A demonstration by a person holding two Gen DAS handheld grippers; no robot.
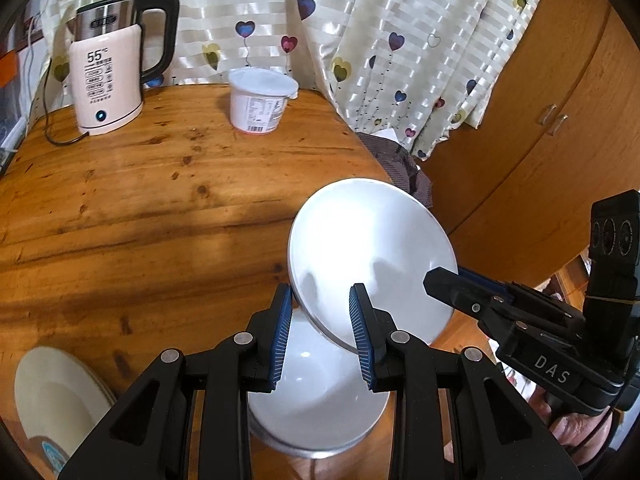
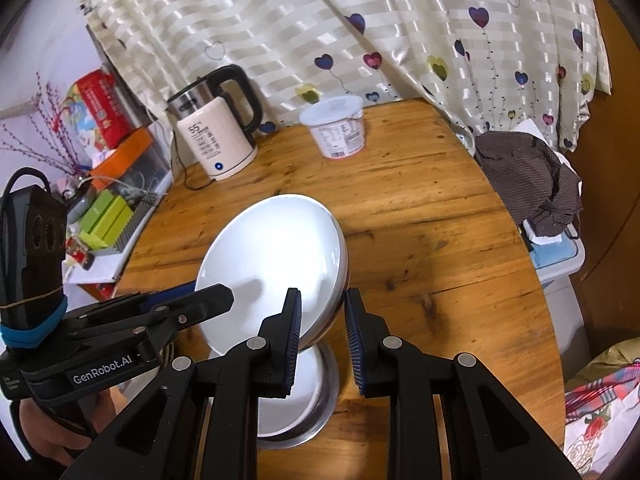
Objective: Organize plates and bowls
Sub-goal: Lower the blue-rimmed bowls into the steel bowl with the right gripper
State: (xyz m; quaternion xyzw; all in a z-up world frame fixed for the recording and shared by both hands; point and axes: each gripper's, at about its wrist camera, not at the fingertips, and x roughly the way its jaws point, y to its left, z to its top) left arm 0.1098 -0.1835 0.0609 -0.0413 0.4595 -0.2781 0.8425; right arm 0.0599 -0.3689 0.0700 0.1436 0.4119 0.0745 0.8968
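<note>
Left wrist view: both ribbed-padded tools [image 1: 322, 334] [image 2: 322, 338] clamped on smooth, round white plate's [image 1: 372, 248] rim.

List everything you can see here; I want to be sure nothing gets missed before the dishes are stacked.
Held bowl: one, white, tilted in the air above the table.
Lower bowl: one, white, on the table under the held one.
Plates: small stack, cream, near left of the table.
Kettle: one, pale pink and steel, far left of the table.
Tub: one, white, lidded, far edge of the table.
Table: one, brown wood.
Curtain: one, cream with hearts, behind the table.
Cloth: one, brown, off the table's right edge.
Left gripper: black, blue pads, shut on the held bowl's rim.
Right gripper: same colours, shut on the opposite rim.
</note>
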